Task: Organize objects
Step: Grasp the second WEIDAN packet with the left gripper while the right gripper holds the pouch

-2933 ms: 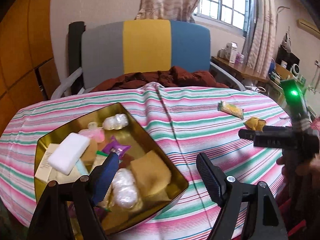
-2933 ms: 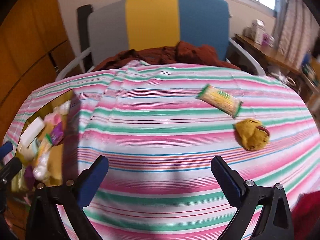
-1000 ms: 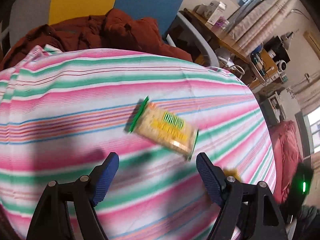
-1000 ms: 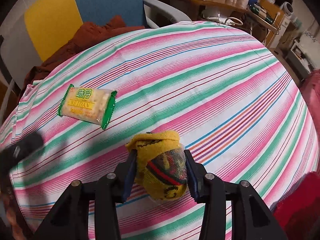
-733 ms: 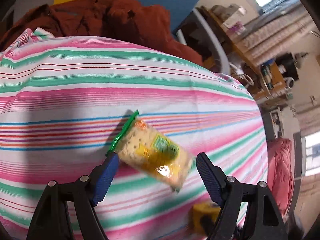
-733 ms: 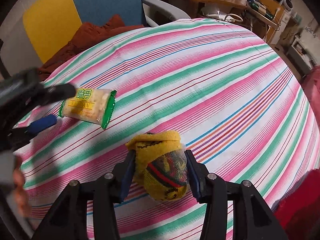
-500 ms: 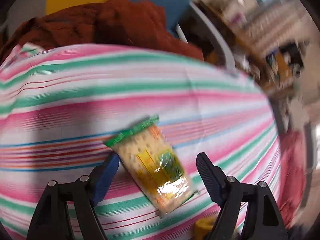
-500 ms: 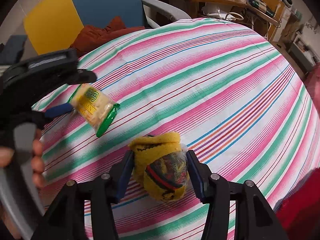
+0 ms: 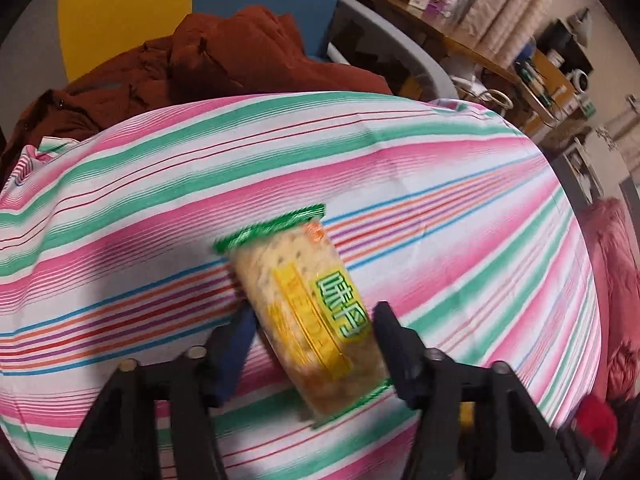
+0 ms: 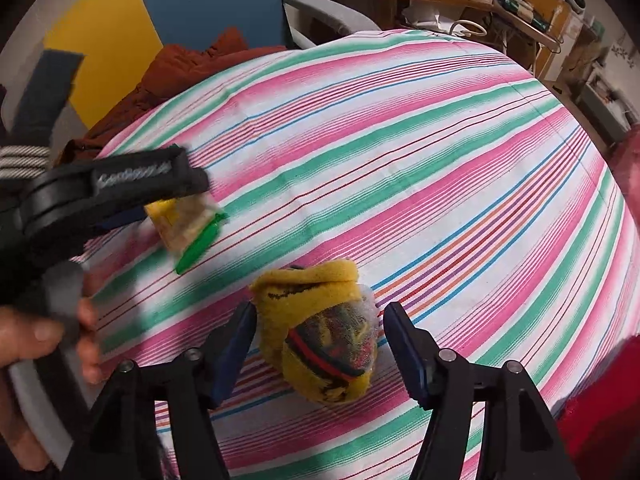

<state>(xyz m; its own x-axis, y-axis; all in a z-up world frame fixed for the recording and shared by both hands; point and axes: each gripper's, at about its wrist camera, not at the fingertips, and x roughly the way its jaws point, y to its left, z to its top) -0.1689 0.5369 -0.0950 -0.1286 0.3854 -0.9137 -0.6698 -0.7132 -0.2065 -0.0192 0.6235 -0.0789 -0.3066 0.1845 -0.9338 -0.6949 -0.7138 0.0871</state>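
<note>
The right tool is opening, its jaws now clear of the yellow sock bundle it pinched a second ago. Farther left, the left tool is closing on the cracker packet, tilted off the striped surface: a pickup beginning.

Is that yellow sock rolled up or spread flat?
Rolled up: the yellow sock forms a rounded bundle on the striped cloth.

On the tablecloth the cracker packet lies left of and behind the rolled sock; a chair stands beyond
</note>
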